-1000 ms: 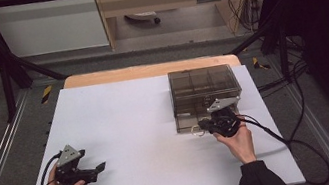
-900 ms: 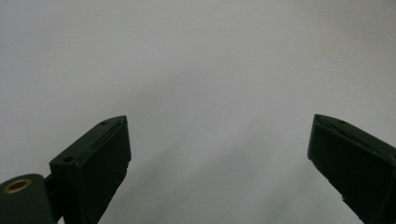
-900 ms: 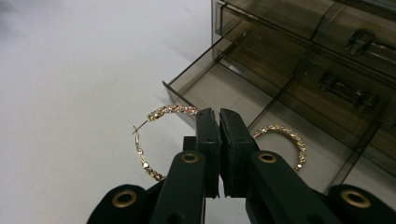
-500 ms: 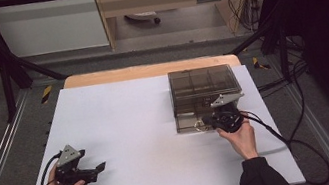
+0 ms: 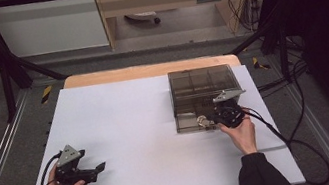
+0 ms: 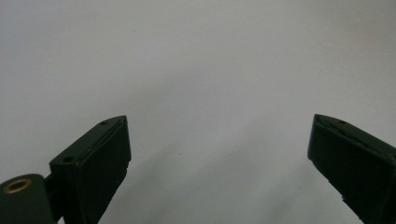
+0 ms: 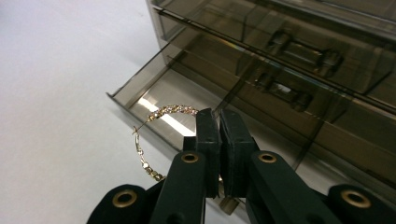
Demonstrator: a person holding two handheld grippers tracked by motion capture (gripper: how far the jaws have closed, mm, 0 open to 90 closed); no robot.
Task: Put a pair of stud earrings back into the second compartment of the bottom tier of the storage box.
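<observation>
A smoky transparent drawer box [image 5: 204, 89] stands on the right of the white table; its bottom drawer [image 7: 187, 91] is pulled out. My right gripper [image 7: 219, 119] is shut on a gold hoop earring [image 7: 147, 135], whose ring hangs over the drawer's front left corner. In the high view the right gripper [image 5: 213, 121] sits at the box's front edge with the earring [image 5: 202, 121] just left of it. My left gripper [image 5: 99, 168] rests at the table's front left, open, with only white table between its jaws [image 6: 219, 158].
The white table sheet [image 5: 127, 124] spreads wide between the two hands. A black cable [image 5: 281, 134] trails from the right gripper over the table's right edge. A wooden strip [image 5: 114, 75] runs along the far edge.
The right gripper has moved forward and a little right with the earring, up to the open drawer at the box's front. The left gripper has stayed put.
</observation>
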